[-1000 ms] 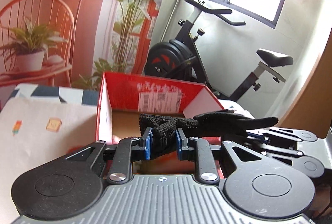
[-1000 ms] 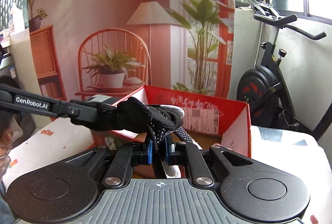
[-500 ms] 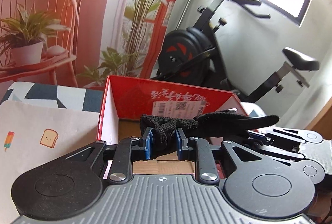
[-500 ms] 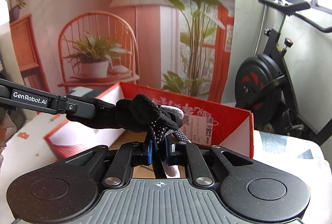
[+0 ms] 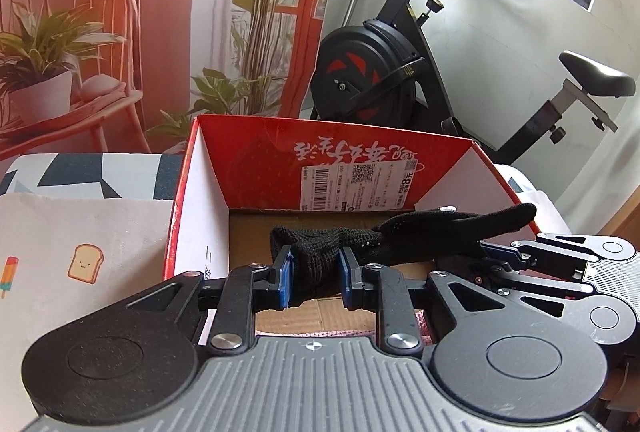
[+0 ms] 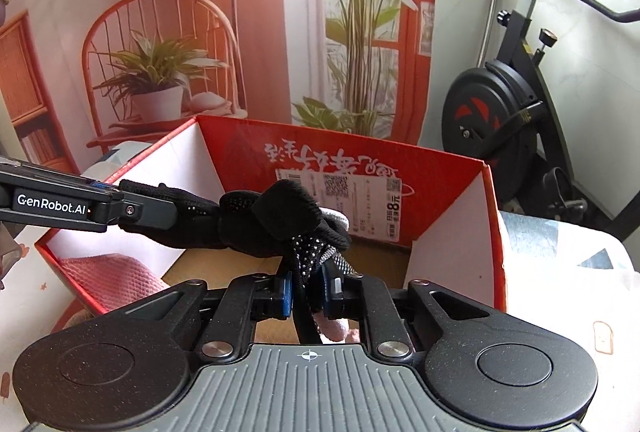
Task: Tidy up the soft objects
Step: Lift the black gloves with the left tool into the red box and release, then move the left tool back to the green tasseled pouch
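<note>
A black knit glove (image 5: pixel 404 232) with small white dots hangs stretched between both grippers above an open red cardboard box (image 5: pixel 256 159). My left gripper (image 5: pixel 314 282) is shut on the glove's cuff end. My right gripper (image 6: pixel 308 292) is shut on its finger end (image 6: pixel 276 224), where a grey-white part shows. In the right wrist view the left gripper (image 6: pixel 116 209) comes in from the left over the box (image 6: pixel 452 171). A pink cloth (image 6: pixel 116 282) lies in the box's near left corner.
The box stands on a table with a white printed cover (image 5: pixel 80 232). An exercise bike (image 5: pixel 404 71) stands behind the box against a white wall. A printed backdrop (image 6: pixel 160 51) with a chair, lamp and plants rises behind the table.
Both grippers have tilted and moved down toward the box with the glove held between them. The box's inside and the pink cloth now show more.
</note>
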A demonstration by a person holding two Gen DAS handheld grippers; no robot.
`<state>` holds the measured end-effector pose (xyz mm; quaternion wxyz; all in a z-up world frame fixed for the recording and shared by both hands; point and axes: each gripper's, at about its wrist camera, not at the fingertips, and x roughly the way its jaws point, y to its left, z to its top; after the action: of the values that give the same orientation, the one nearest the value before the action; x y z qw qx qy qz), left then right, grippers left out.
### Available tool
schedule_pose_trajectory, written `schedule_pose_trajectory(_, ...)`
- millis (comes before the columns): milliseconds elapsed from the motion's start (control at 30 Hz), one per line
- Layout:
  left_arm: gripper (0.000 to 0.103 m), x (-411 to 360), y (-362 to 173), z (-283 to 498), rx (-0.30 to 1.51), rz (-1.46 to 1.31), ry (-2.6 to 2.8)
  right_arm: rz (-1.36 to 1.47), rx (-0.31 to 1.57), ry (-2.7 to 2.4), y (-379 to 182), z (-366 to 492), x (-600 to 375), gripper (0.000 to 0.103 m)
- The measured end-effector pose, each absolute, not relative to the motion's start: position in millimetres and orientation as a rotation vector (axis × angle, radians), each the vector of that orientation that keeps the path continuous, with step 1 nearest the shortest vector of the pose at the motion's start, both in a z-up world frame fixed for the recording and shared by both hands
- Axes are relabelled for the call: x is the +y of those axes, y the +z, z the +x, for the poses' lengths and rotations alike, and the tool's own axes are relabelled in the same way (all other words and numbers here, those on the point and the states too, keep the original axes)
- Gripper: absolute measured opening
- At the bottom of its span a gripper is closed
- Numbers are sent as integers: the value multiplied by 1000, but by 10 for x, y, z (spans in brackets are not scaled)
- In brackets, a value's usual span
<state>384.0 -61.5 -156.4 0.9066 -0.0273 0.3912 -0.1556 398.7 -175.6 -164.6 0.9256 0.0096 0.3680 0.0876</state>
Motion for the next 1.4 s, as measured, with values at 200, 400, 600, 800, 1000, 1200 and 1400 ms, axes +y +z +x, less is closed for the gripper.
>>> schedule_pose_trajectory(200, 50, -649, -1552, 3805, 797, -3, -295, 11, 752, 124, -1680, 3919, -1780, 31)
schedule_pose_trajectory(400, 54, -550, -1422, 3675, 769, -9, -304, 7, 711, 77, -1605, 3711, -1763, 52)
schedule_pose_trajectory(600, 60, -385, -1200, 3342, 713, -23, -330, 86, 673, 17, -1483, 3397, -1728, 76)
schedule_pose_trajectory(800, 91, -178, -1132, 2949, 653, -17, -320, 106, 609, -53, -1413, 2999, -1607, 103)
schedule_pose_trajectory(1000, 93, 26, -1304, 2627, 683, 7, -276, 122, 606, -52, -1420, 2675, -1562, 103)
schedule_pose_trajectory(1200, 93, 374, -1544, 2377, 733, -134, -200, 134, 629, -42, -1515, 2373, -1471, 103)
schedule_pose_trajectory(1400, 93, 569, -1675, 2149, 760, -128, -168, 132, 684, -29, -1689, 2112, -1324, 103)
